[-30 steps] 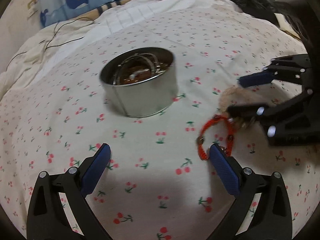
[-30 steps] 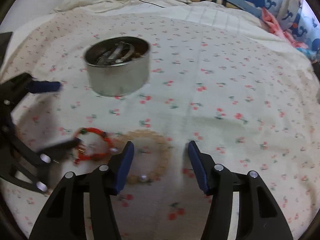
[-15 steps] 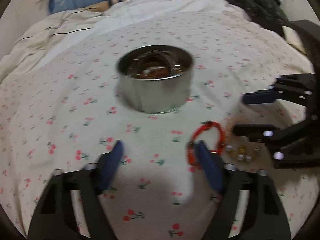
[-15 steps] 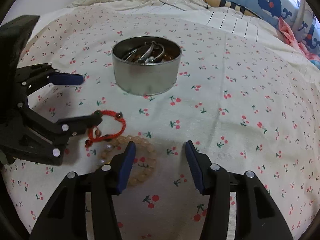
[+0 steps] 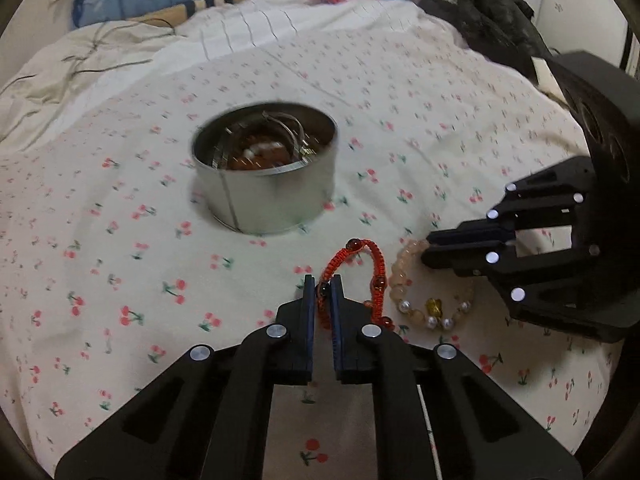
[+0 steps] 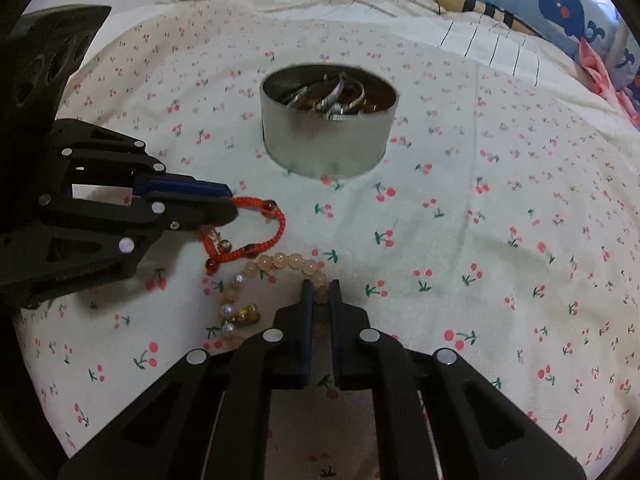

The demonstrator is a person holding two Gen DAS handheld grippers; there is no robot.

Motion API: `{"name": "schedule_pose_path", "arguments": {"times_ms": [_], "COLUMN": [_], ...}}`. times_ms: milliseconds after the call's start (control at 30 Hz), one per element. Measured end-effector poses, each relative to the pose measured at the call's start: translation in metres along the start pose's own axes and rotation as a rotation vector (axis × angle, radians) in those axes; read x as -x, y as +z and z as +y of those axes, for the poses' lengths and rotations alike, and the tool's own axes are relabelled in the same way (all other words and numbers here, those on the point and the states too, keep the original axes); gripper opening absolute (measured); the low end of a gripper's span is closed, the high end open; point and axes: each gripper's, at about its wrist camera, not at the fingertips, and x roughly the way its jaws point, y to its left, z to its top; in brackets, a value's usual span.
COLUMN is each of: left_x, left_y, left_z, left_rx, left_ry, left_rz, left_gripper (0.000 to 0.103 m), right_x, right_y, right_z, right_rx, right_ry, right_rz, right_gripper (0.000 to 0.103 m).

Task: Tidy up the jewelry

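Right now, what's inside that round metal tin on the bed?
The tin holds silvery bangles lying over something reddish-brown with a whitish bit on it. Whatever lies beneath them, and the tin's bottom, is covered.

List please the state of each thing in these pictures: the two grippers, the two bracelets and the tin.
Left gripper: shut on the red cord bracelet.
Right gripper: shut on the pale bead bracelet.
Red cord bracelet: pinched at one side, the rest lying on the sheet.
Pale bead bracelet: pinched at one bead, the rest lying on the sheet.
Metal tin: upright, open, jewelry inside.
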Motion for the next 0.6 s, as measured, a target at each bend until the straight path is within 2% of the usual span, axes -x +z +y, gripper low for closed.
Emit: {"name": "schedule_pose_path", "arguments": {"times_ms": [133,600], "left_x": [0.0017,0.0020], "left_y": [0.0015,0.0017], "left_z": [0.0040,0.0018], "left_rx": [0.004,-0.024], "left_ry": [0.016,0.057], "left_rz": [-0.014,-0.016], "left_gripper": [0.006,0.006], "right_x": [0.0069,0.0064], "right_y": [0.0033,0.0048], "right_z": [-0.0041,-0.0085], "right_rx": [-0.016,-0.030], "right_ry": [-0.007,-0.014], "right_rz": [-0.039,-0.047], "right_gripper": [0.008,0.008]}}
